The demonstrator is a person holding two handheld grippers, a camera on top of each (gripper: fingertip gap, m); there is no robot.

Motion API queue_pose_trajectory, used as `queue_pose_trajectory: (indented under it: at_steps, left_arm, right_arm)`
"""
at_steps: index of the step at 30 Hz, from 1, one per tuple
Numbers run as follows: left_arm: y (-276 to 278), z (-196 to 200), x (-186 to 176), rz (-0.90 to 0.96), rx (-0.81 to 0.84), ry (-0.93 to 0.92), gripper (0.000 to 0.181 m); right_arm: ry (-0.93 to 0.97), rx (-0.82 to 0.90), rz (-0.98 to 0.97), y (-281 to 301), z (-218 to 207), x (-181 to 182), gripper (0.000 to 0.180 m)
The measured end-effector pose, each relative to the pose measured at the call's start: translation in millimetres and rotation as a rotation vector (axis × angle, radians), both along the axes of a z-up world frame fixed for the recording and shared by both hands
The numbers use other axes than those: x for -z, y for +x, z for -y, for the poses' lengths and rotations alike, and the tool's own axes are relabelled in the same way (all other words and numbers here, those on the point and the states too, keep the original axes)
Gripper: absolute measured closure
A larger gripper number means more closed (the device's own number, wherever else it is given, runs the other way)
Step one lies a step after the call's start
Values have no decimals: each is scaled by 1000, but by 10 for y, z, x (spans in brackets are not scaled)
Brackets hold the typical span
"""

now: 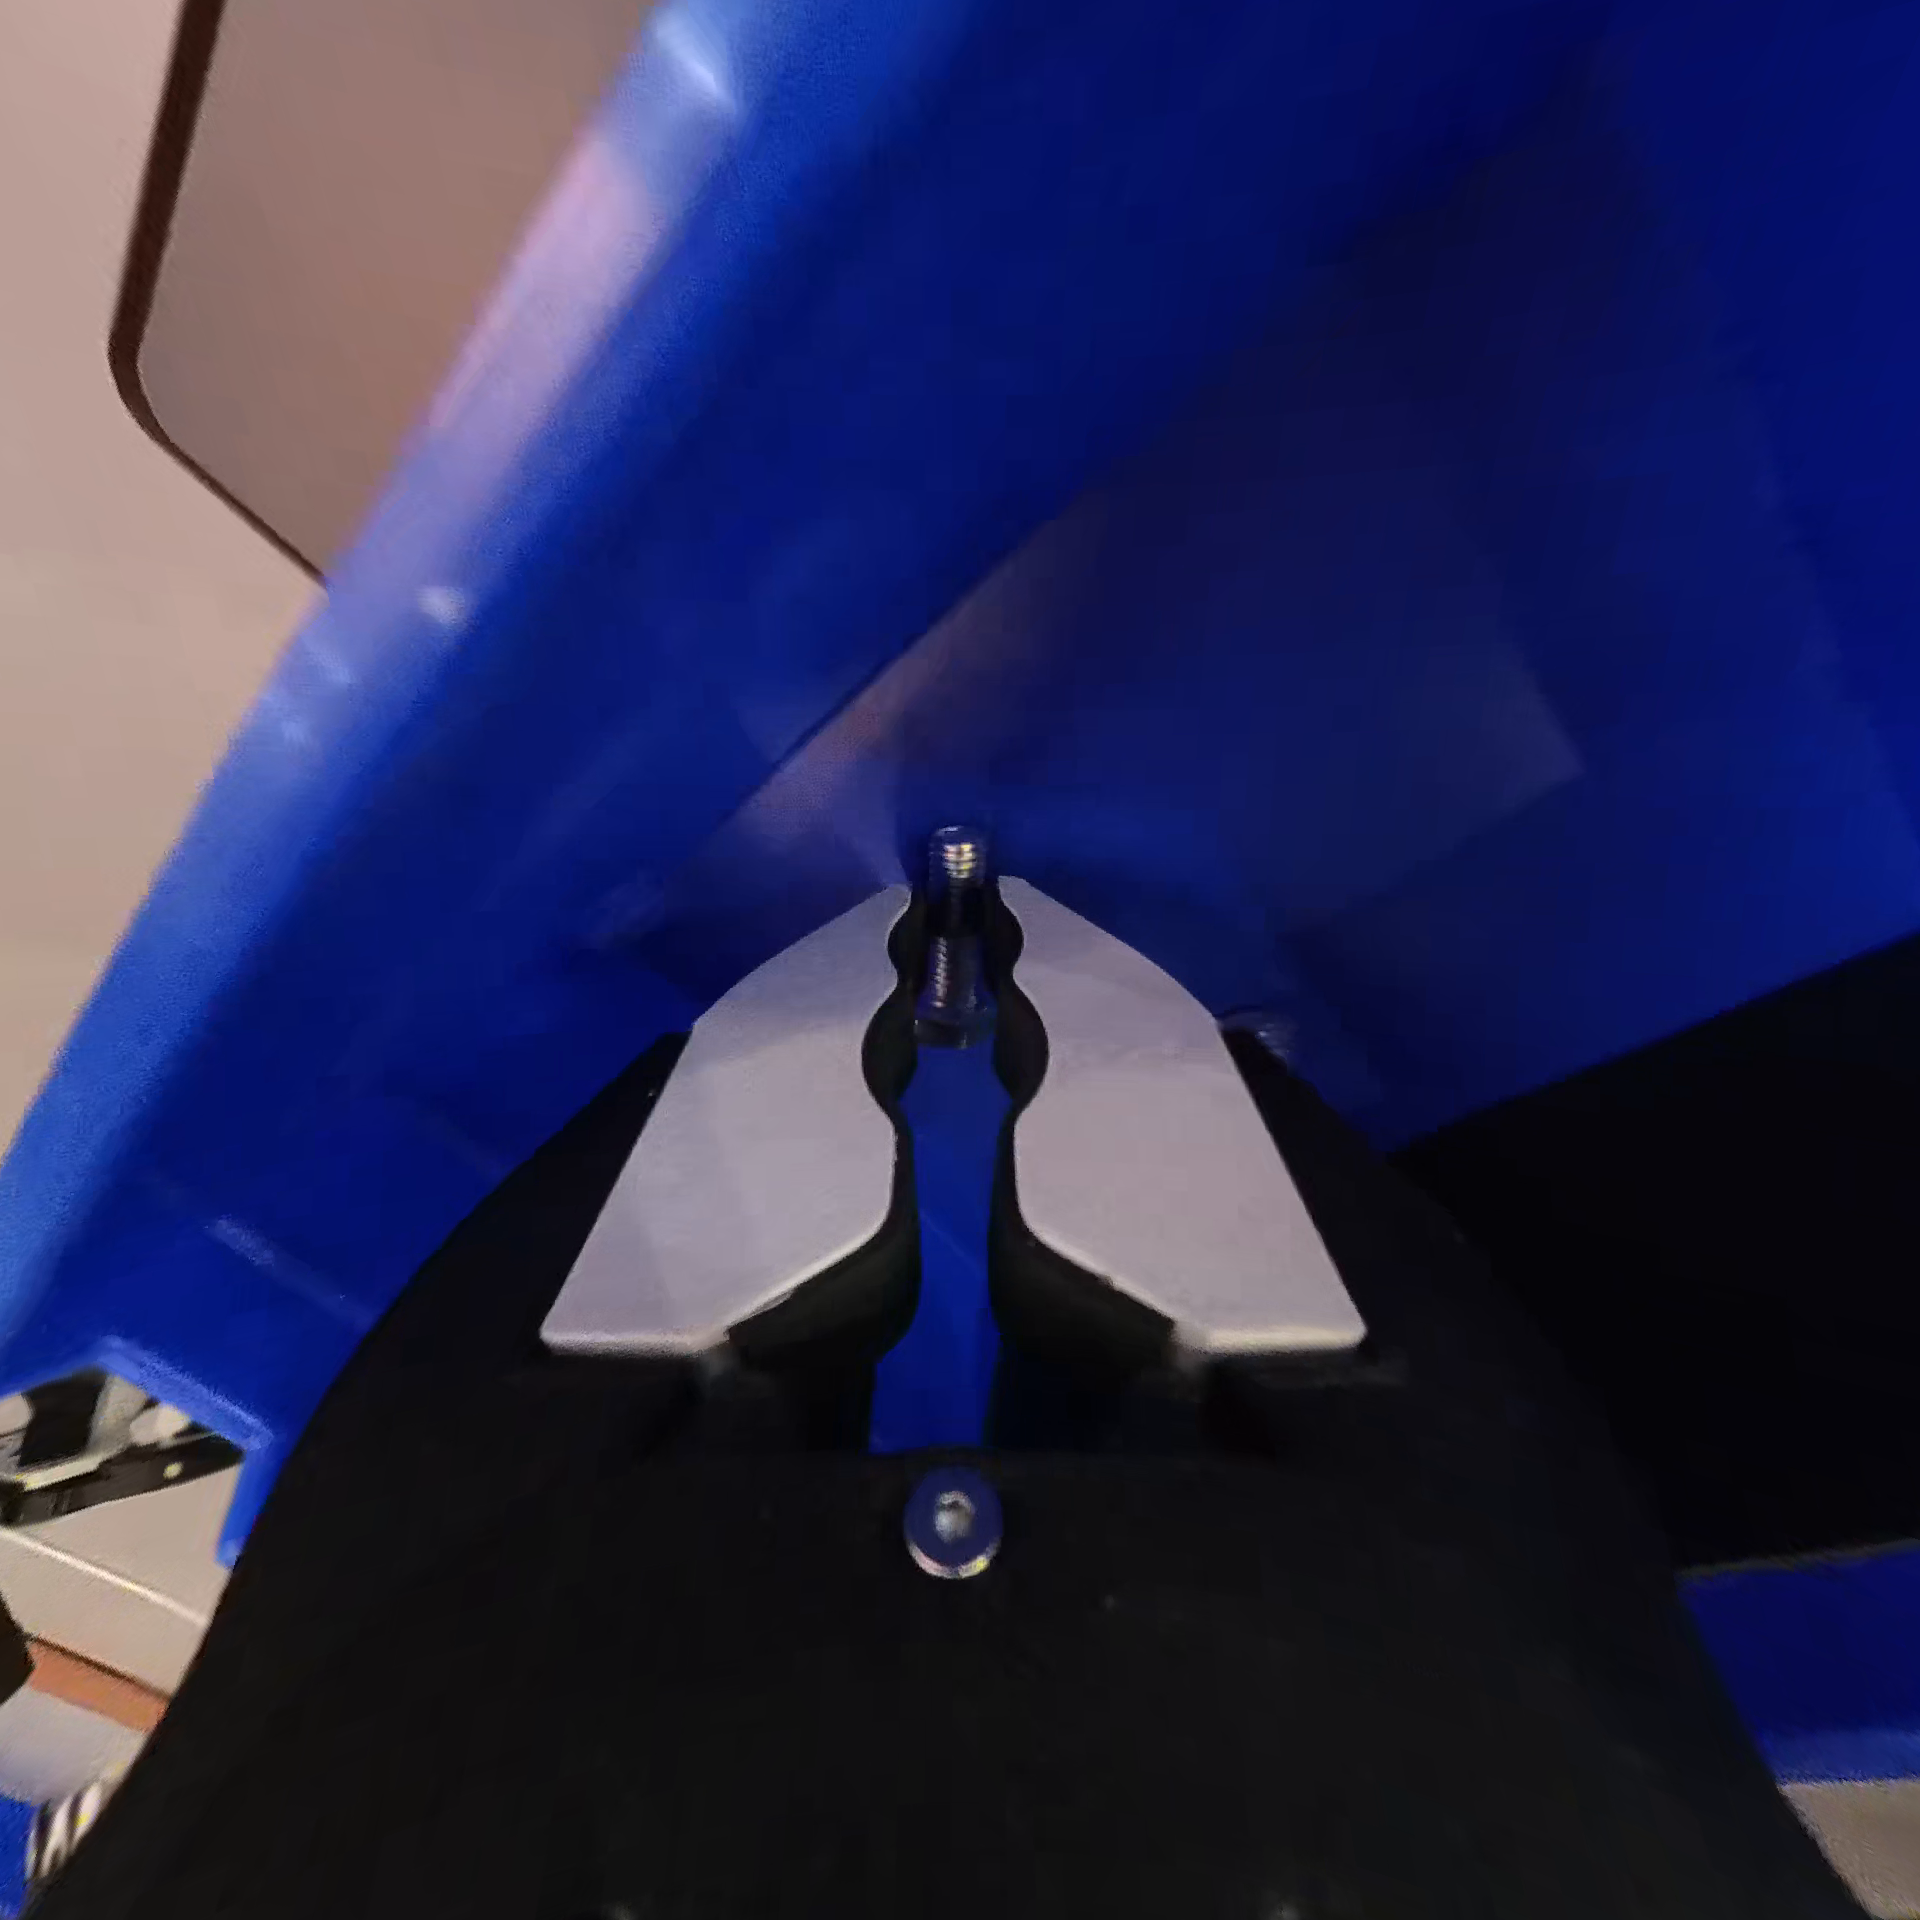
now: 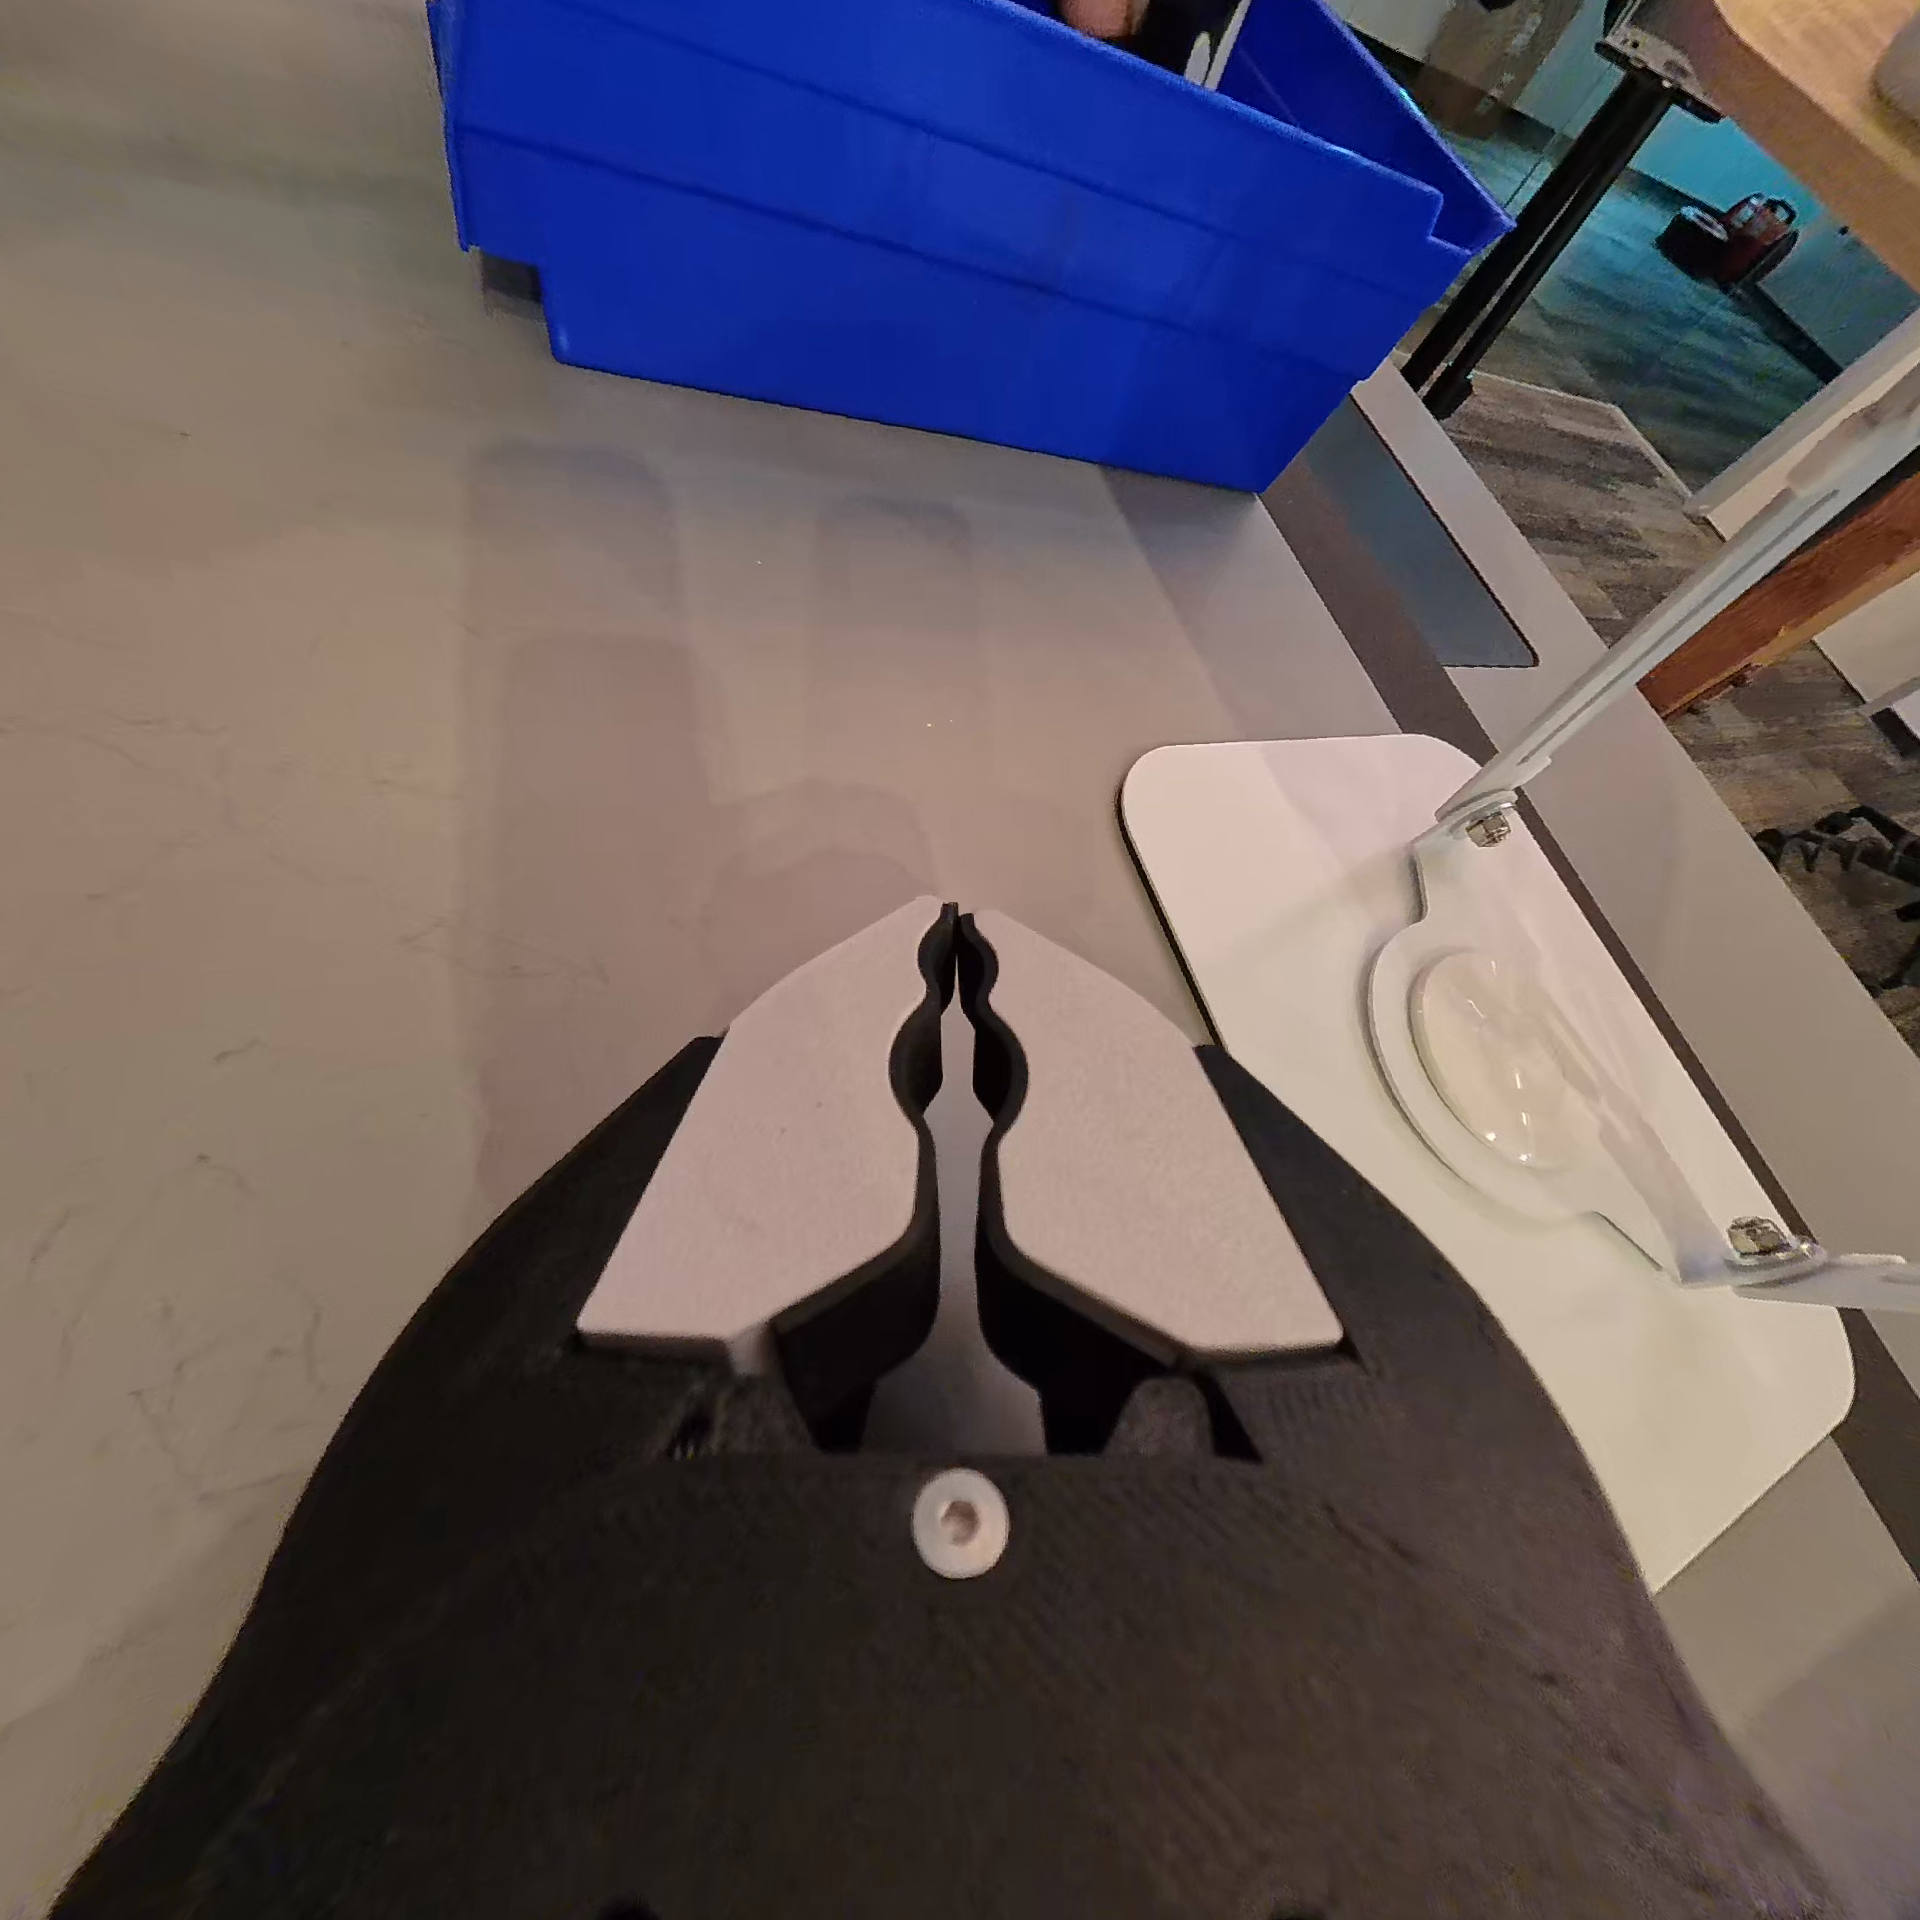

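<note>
In the left wrist view my left gripper (image 1: 956,914) is shut on a small metal screw (image 1: 954,935). The screw lies along the fingers, threaded end forward, past the tips. The gripper is inside a blue plastic bin (image 1: 727,520), close to its wall and floor. In the right wrist view my right gripper (image 2: 954,920) is shut and empty, its tips touching, above a grey tabletop (image 2: 312,727). The same kind of blue bin (image 2: 883,260) stands ahead of it at the far side, stacked on another.
A white base plate (image 2: 1299,883) with a clear bracket and a white arm (image 2: 1662,644) stands to the right of my right gripper near the table's edge. Beyond the edge are the floor and a wooden table. A rounded table corner (image 1: 208,312) shows left of the bin. The tips of one gripper are about 35 cm away from the tips of the other.
</note>
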State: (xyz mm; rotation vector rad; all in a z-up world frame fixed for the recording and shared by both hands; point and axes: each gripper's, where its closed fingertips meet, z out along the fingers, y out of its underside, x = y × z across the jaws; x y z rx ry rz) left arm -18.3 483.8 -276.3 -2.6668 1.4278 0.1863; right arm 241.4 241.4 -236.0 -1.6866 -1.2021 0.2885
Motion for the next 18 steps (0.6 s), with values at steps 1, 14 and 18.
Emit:
queue_pose_trajectory:
  at_steps: [1,14,18]
  left_arm:
    - [29,28,-29,17,10,16,171]
    - [697,1358,-1689,476,303,384,172]
    - [1146,2023,-1526,484,430,357,172]
  right_arm:
    - [0,2,-2,3,-3,-3,180]
    - [25,46,-27,201,-36,-56,180]
    - [34,62,-12,278,-33,-44,180]
